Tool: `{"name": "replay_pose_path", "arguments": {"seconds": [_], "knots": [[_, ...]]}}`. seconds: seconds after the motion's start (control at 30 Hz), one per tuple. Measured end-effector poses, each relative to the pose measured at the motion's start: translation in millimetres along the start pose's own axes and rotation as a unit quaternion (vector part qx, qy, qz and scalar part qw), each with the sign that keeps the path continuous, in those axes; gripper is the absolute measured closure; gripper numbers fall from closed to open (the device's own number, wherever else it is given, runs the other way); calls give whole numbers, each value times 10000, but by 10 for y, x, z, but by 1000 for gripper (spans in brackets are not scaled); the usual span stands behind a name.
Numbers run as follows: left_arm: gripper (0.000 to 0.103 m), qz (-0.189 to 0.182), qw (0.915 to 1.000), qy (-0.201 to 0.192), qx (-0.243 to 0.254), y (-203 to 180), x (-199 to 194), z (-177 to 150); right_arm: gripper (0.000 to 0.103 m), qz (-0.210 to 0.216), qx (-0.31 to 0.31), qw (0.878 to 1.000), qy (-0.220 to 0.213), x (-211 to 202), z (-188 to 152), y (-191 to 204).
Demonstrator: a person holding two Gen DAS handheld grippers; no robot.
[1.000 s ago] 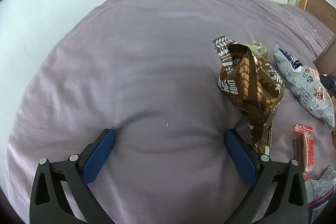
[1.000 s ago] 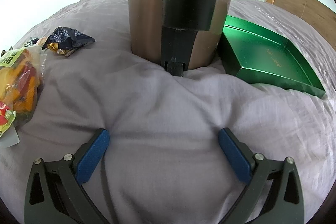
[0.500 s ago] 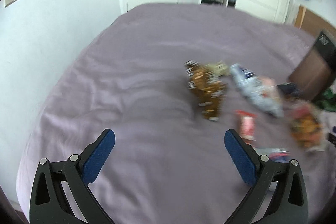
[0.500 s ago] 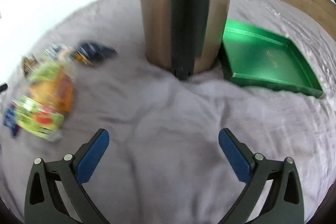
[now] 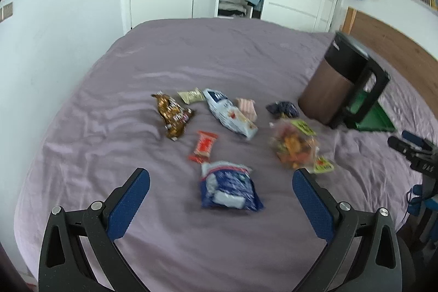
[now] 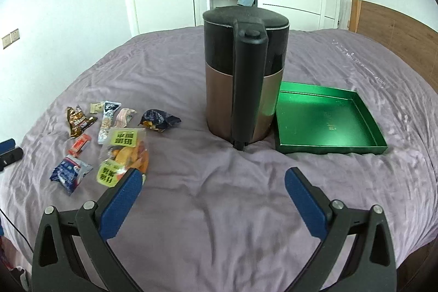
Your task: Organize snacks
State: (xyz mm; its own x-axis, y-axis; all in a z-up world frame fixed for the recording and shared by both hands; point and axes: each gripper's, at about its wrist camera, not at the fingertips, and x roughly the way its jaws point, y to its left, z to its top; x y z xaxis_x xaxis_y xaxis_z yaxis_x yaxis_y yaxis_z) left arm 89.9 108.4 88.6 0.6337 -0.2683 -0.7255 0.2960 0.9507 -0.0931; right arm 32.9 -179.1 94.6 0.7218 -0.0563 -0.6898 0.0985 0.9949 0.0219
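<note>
Several snack packs lie on the purple bed. In the left wrist view: a blue-white pack [image 5: 228, 186] nearest, a red bar [image 5: 204, 147], a brown-gold bag [image 5: 172, 114], a white-blue bag [image 5: 231, 115], a clear bag of orange snacks [image 5: 297, 145] and a dark blue pack [image 5: 283, 109]. My left gripper [image 5: 220, 194] is open, raised above the blue-white pack. My right gripper [image 6: 213, 192] is open and empty, over bare sheet in front of the kettle; the orange snack bag [image 6: 124, 152] lies by its left finger. An empty green tray [image 6: 327, 118] lies at right.
A tall brown-and-black kettle [image 6: 245, 84] stands on the bed between the snacks and the green tray [image 5: 376, 116]. The bed [image 6: 219, 223] edge drops off at left and front. A wardrobe and door stand behind. The right gripper shows at the left view's right edge [image 5: 413, 148].
Both grippers have risen and pulled back from the bed. The snacks, kettle and tray now look smaller and farther. Both stay open and empty.
</note>
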Motion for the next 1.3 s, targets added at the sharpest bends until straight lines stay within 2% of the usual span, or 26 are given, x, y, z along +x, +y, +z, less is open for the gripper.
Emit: {"name": "replay_pose_path", "arguments": {"seconds": [0.13, 0.2, 0.27, 0.3, 0.43, 0.57, 0.63, 0.77, 1.03, 1.3], "knots": [[1, 107, 9999, -109, -55, -211, -76, -114, 0, 17, -178, 9998, 12, -120, -8, 174], [1, 431, 9990, -105, -83, -266, -66, -152, 0, 33, -254, 9997, 7, -163, -38, 258], [1, 925, 9955, -69, -171, -313, -57, -181, 0, 24, -350, 9994, -13, -197, -61, 330], [1, 1034, 9944, -94, -193, -332, -58, -190, 0, -1, -422, 9991, -25, -213, -77, 372], [1, 808, 9959, -37, -409, -346, -59, -221, 0, -49, -625, 9980, -94, -262, -102, 477], [1, 603, 9975, 134, -334, -400, -18, -230, 0, -77, -662, 9977, -130, -278, -99, 479], [1, 716, 9966, 267, -309, -429, 12, -231, 0, -103, -679, 9976, -125, -276, -103, 468], [1, 1170, 9928, 175, -167, -492, 4, -255, 0, -111, -636, 9979, -107, -254, -105, 413], [1, 1115, 9932, 332, -99, -558, 81, -280, 0, -92, -525, 9985, -98, -205, -128, 283], [1, 1072, 9925, 587, 44, -787, 267, -359, 0, -185, -340, 9992, 14, -98, -173, 47]]}}
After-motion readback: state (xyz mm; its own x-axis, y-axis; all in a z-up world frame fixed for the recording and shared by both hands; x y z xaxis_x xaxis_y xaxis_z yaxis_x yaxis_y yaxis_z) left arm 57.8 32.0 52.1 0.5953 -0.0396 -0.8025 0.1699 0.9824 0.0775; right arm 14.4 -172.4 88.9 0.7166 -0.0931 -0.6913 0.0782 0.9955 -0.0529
